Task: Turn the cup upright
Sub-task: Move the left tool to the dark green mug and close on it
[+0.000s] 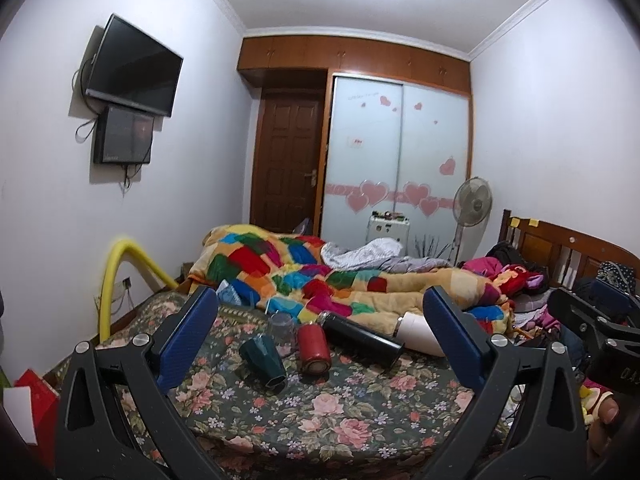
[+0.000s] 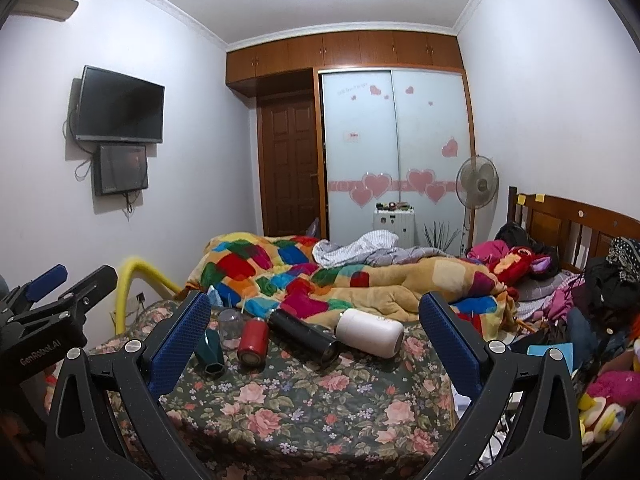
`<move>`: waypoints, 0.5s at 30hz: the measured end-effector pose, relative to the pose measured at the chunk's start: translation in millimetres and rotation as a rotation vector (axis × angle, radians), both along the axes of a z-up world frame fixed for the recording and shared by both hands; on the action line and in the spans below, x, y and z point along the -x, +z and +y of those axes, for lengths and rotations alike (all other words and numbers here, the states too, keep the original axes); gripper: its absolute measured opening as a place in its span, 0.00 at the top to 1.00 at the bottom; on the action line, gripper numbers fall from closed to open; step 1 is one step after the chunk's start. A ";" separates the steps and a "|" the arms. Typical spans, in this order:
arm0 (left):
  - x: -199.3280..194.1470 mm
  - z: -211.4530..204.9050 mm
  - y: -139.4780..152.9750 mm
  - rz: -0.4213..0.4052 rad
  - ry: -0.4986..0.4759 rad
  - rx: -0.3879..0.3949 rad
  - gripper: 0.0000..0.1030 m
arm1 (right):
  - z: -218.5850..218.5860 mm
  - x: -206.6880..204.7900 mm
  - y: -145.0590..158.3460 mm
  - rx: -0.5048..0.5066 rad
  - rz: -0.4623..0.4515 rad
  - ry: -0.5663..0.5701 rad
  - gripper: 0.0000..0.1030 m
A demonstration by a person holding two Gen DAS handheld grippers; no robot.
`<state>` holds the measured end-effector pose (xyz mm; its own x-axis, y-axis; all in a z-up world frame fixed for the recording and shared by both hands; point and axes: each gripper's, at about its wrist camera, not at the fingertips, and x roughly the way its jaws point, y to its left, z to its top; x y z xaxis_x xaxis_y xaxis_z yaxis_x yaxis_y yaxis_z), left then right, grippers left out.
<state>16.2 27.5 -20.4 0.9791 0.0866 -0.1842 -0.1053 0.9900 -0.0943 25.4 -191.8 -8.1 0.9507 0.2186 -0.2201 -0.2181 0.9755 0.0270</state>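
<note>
Several cups lie on their sides on the floral bed cover: a dark green faceted cup, a red cup, a long black flask and a white cup. A clear glass stands behind the green cup. In the right wrist view they show as the green cup, red cup, black flask, white cup and clear glass. My left gripper is open and empty, short of the cups. My right gripper is open and empty too.
A crumpled patchwork quilt lies just behind the cups. Clothes and toys pile up at the right by the wooden headboard. A yellow tube arches at the bed's left edge. The other gripper shows at the frame edge.
</note>
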 end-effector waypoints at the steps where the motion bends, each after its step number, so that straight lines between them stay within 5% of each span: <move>1: -6.6 3.1 -3.9 0.016 0.008 0.006 0.00 | 0.9 -4.1 -2.2 0.003 0.012 -0.001 0.00; 15: -149.7 62.9 -115.9 0.386 0.069 0.113 0.05 | -4.4 -80.8 -49.5 0.033 0.221 -0.051 0.00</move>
<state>165.9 90.3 -136.4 0.8289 0.1080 -0.5489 -0.2201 0.9650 -0.1425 106.2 -196.2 -57.5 0.8881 0.1612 -0.4305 -0.1611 0.9862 0.0368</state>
